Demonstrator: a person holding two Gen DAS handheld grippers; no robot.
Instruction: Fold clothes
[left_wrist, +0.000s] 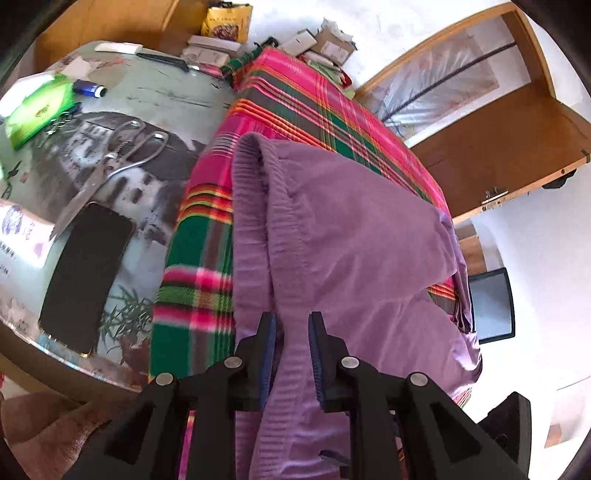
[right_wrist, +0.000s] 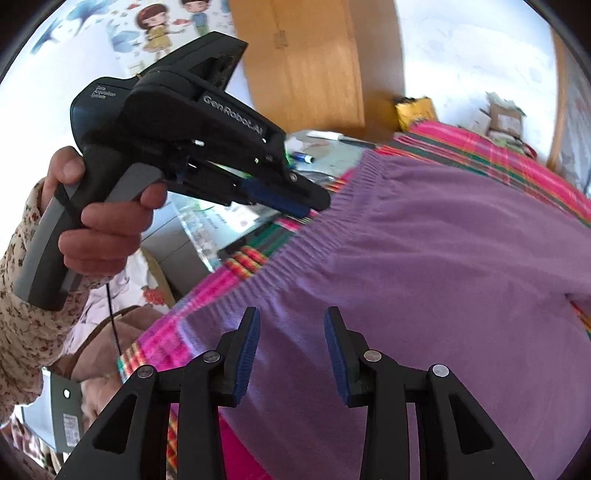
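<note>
A purple knit sweater (left_wrist: 351, 240) lies on a pink-and-green plaid cloth (left_wrist: 295, 107). My left gripper (left_wrist: 292, 325) is shut on the sweater's ribbed hem and holds a fold of it raised. In the right wrist view the sweater (right_wrist: 443, 258) spreads wide, its ribbed hem (right_wrist: 314, 236) running diagonally. My right gripper (right_wrist: 291, 321) is open just above the sweater near that hem, holding nothing. The left gripper (right_wrist: 310, 206) shows there too, held in a hand at the hem's far end.
To the left on the printed table top (left_wrist: 155, 92) lie a black phone (left_wrist: 85, 277), metal scissors (left_wrist: 118, 158), a green tissue pack (left_wrist: 37, 107) and a blue lighter (left_wrist: 88, 88). Boxes (left_wrist: 225, 22) crowd the far end. A wooden cabinet (left_wrist: 498, 147) stands right.
</note>
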